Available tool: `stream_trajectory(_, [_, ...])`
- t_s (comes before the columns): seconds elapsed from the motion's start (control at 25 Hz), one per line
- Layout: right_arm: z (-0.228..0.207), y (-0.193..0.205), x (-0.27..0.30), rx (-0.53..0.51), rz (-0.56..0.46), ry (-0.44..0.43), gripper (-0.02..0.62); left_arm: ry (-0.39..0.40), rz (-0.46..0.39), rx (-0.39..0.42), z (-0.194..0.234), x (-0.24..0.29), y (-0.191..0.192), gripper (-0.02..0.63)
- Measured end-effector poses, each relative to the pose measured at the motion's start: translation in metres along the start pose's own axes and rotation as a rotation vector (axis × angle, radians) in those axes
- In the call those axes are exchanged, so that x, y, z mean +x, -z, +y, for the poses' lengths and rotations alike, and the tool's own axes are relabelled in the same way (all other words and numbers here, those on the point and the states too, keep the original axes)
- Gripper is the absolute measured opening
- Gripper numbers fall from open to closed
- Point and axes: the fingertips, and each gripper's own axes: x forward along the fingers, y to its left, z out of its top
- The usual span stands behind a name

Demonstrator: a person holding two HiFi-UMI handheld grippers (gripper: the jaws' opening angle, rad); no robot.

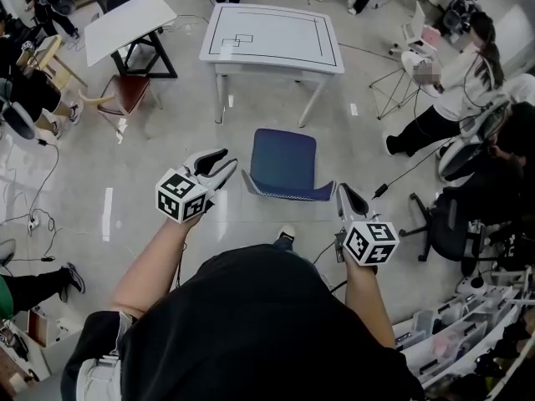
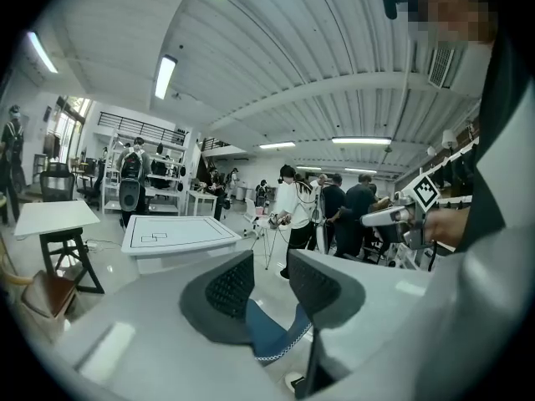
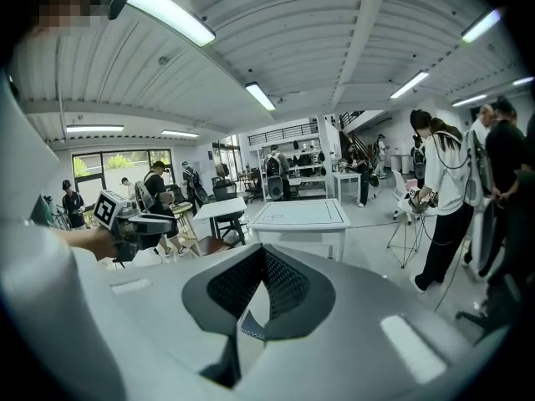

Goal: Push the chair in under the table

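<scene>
Ahead of the fingers, between the 2 grippers, the blue plastic chair (image 1: 284, 161) stood apart from the white rectangular table (image 1: 272, 36), its backrest (image 1: 288, 195) lying crosswise. The left gripper (image 1: 219, 161) was slightly released and empty; the right gripper (image 1: 344, 190), clenched on nothing, was nearer.

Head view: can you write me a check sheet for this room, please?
Surface: shiny grey floor.
Job's things: blue chair stands apart from the white table, not yet pushed under.
Clutter: second table and brown chair, far left.
Grippers: left gripper open, empty, beside the blue chair; right gripper shut, near its corner.
Cables: black cables trail across the floor.
Surroundings: people all around.
</scene>
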Motion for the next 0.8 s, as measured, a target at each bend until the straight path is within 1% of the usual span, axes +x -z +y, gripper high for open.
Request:
stream_trajectory(0.08, [0.001, -0.010, -0.002, 0.002, -0.032, -0.029, 0.045, -0.005, -0.003, -0.009, 0.002, 0.001, 0.001, 0.247])
stream_trajectory(0.16, [0.002, -0.017, 0.000, -0.018, -0.046, -0.051, 0.082, -0.012, -0.004, -0.018, 0.006, 0.004, 0.002, 0.247])
stream_trajectory(0.24, [-0.003, -0.015, 0.005, -0.039, -0.026, -0.054, 0.108, -0.023, -0.009, -0.026, 0.009, 0.008, 0.003, 0.247])
stream_trajectory(0.32, [-0.014, -0.007, 0.010, -0.035, 0.006, -0.059, 0.132, -0.040, -0.010, -0.026, 0.011, 0.013, 0.003, 0.247])
stream_trajectory(0.4, [-0.025, 0.004, 0.015, -0.028, 0.047, -0.068, 0.181, -0.062, -0.001, -0.023, 0.013, 0.019, 0.004, 0.247])
stream_trajectory(0.52, [-0.044, 0.015, 0.025, -0.034, 0.097, -0.077, 0.227, -0.089, 0.026, -0.042, 0.018, 0.031, 0.010, 0.252])
stream_trajectory(0.6, [-0.059, 0.017, 0.033, -0.034, 0.115, -0.075, 0.272, -0.100, 0.051, -0.057, 0.021, 0.040, 0.014, 0.253])
stream_trajectory(0.72, [-0.083, 0.022, 0.045, -0.012, 0.130, -0.074, 0.331, -0.101, 0.091, -0.065, 0.019, 0.055, 0.018, 0.260])
stream_trajectory(0.8, [-0.100, 0.025, 0.056, 0.001, 0.140, -0.084, 0.351, -0.100, 0.112, -0.067, 0.018, 0.068, 0.018, 0.262])
